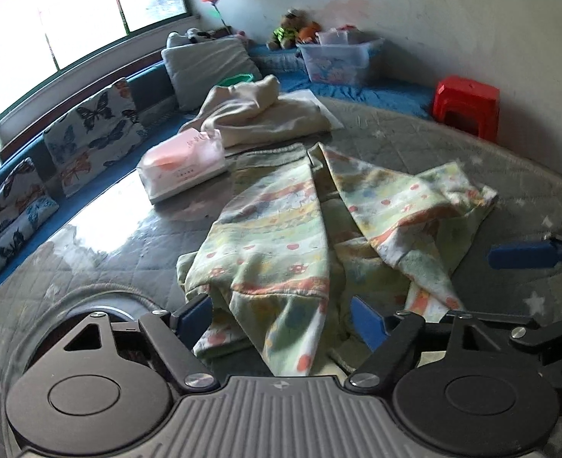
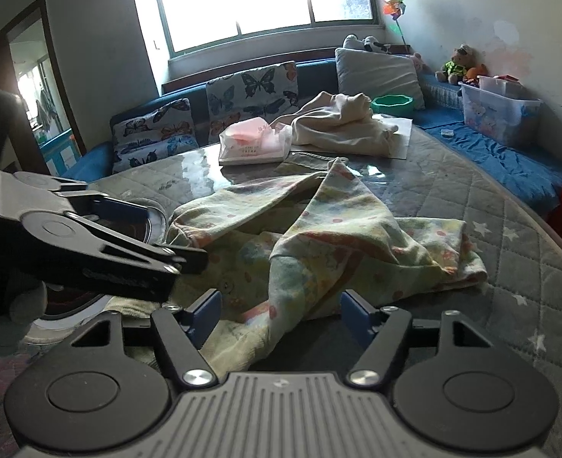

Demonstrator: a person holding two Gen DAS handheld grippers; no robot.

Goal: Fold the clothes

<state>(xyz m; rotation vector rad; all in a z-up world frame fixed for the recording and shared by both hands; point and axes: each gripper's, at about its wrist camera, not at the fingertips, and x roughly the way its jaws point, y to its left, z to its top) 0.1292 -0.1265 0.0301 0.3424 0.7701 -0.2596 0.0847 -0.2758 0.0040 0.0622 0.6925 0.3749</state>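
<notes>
A pale green patterned garment (image 1: 281, 236) lies crumpled on the quilted grey table top (image 1: 472, 160); it also shows in the right wrist view (image 2: 319, 236). My left gripper (image 1: 283, 315) is open, its blue pads on either side of the garment's near hem, which lies between them. My right gripper (image 2: 279, 311) is open too, with a fold of the garment between its pads. The right gripper's blue pad shows at the right edge of the left wrist view (image 1: 521, 253). The left gripper shows at the left of the right wrist view (image 2: 101, 244).
A cream garment (image 1: 258, 114) and a pink tissue pack (image 1: 183, 164) lie at the far side of the table. Butterfly cushions (image 1: 90, 133) line a blue bench under the window. A clear storage box (image 1: 338, 59) and a red stool (image 1: 466, 105) stand beyond.
</notes>
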